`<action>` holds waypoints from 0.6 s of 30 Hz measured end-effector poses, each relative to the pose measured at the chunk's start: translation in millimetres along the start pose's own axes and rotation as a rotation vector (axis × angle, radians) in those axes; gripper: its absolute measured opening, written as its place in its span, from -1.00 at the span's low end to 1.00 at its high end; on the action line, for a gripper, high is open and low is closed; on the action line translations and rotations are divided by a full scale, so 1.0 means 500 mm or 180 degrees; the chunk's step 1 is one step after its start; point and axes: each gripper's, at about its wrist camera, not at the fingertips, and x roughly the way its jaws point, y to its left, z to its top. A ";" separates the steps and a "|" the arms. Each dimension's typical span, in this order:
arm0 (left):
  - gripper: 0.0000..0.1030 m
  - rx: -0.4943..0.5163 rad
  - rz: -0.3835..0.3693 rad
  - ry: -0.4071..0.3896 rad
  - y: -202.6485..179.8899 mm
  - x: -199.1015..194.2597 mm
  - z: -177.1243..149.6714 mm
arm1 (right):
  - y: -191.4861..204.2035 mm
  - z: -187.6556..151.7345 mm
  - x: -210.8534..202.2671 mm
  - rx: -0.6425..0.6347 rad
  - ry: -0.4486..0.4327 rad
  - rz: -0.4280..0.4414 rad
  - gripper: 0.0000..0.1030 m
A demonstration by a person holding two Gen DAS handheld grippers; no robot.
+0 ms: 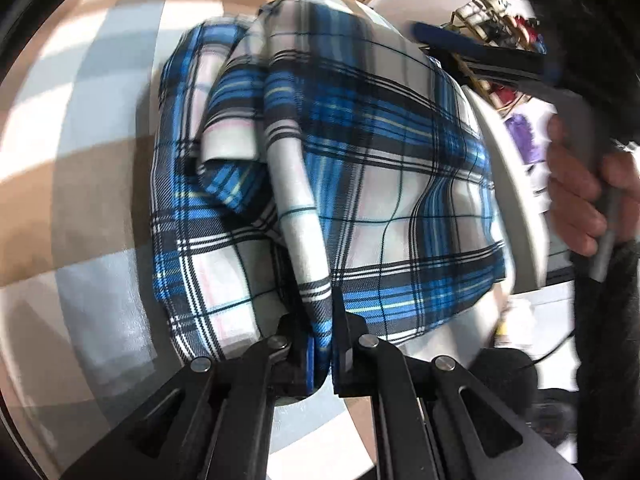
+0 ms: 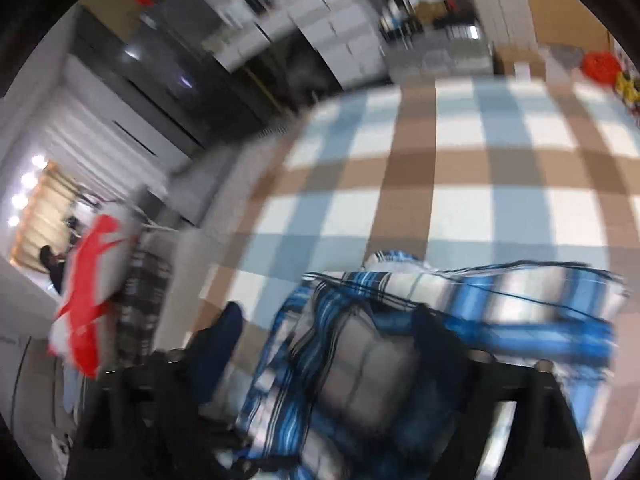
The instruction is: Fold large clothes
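While left hand-held gripper (image 1: 320,344) pinches plaid garment (image 1: 360,200), checked cloth (image 1: 80,200) beneath

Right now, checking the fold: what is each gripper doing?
Left gripper: closed on the plaid shirt.
Right gripper: fingers open, shirt between them, not gripped.

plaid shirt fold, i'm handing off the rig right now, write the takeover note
Left claw: shut on a bunched fold of the blue plaid shirt.
Right claw: open, jaws wide, shirt cloth lying between them but not pinched.
Shirt: partly folded in layers on the checked tablecloth.
Done: the first folds are in.
Left: probably regrip with the right, finish folding, flatten.
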 end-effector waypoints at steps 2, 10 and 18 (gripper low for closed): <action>-0.97 0.0161 0.0222 -0.0062 -0.025 0.002 -0.006 | -0.001 -0.040 -0.066 -0.0134 -0.0119 0.0035 0.76; -0.97 0.0369 0.0605 -0.0172 -0.078 0.027 -0.017 | -0.099 -0.150 -0.069 0.0361 0.0204 0.0182 0.76; -0.97 0.0509 0.0761 -0.0212 -0.123 0.047 -0.038 | -0.160 -0.146 -0.002 0.0903 0.0261 0.0357 1.00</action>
